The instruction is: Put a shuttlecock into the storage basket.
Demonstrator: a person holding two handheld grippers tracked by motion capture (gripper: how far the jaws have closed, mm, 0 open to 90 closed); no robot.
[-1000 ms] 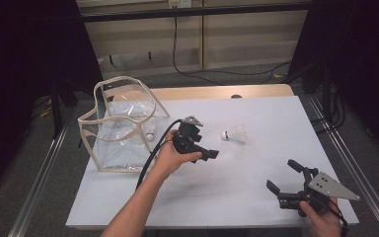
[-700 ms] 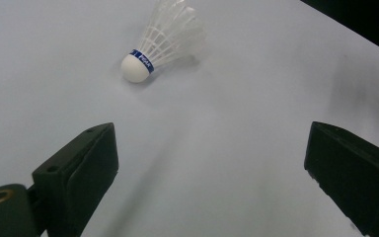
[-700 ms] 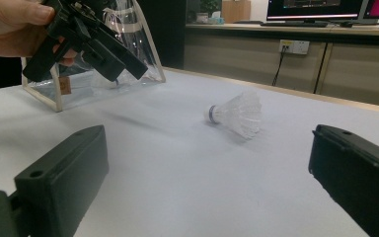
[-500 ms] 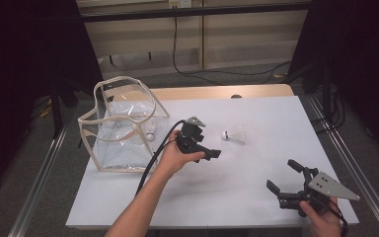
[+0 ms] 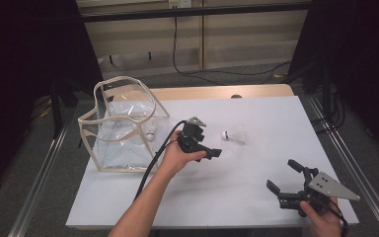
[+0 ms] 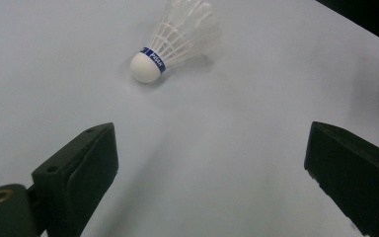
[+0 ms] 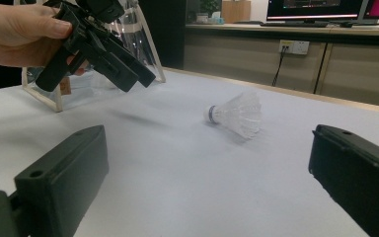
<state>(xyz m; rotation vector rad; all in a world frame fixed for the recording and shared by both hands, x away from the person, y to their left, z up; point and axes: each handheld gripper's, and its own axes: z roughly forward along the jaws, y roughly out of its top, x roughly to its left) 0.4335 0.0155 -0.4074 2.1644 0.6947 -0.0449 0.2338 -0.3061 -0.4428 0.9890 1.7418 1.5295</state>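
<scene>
Shuttlecock (image 6: pixel 175 42) lies ahead of left hand-held gripper (image 5: pixel 208 148), whose jaws gape wide, empty. Risk: off-centre closing flicks the light feathers away across worktop (image 5: pixel 256 187).

White shuttlecock (image 5: pixel 235 134) is just lying on its side on the white worktop (image 5: pixel 256 118), round cork head with a blue band pointing toward the clear bag (image 5: pixel 123 129), feather skirt fanning out the other way. Nothing is touching it.
</scene>
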